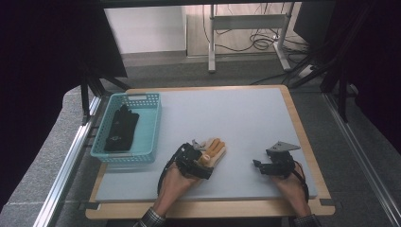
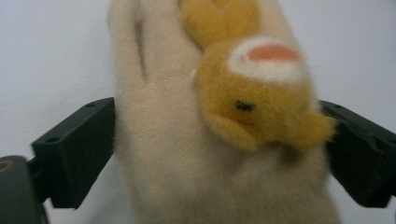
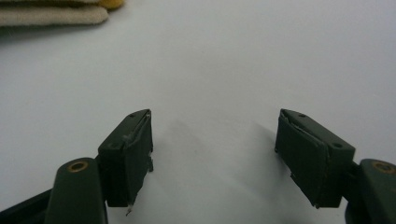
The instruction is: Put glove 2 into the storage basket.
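Left gripper [image 1: 204,155] low at front centre, jaws spread wide, one each side of a plush glove [image 2: 219,116], seemingly touching but not squeezing it. Right gripper [image 1: 257,165] low at front right, jaws wide apart, nothing between. Both forearms enter from bottom edge.

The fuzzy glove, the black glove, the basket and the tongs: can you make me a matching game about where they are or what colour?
Things:
1. fuzzy glove
2. black glove
3. basket
4. right tongs

Matches:
A. turquoise, on the table's left
B. open over bare table
C. lying inside the basket
D. between the left tongs' jaws

Pairs: 1-D, 2-C, 3-A, 4-B
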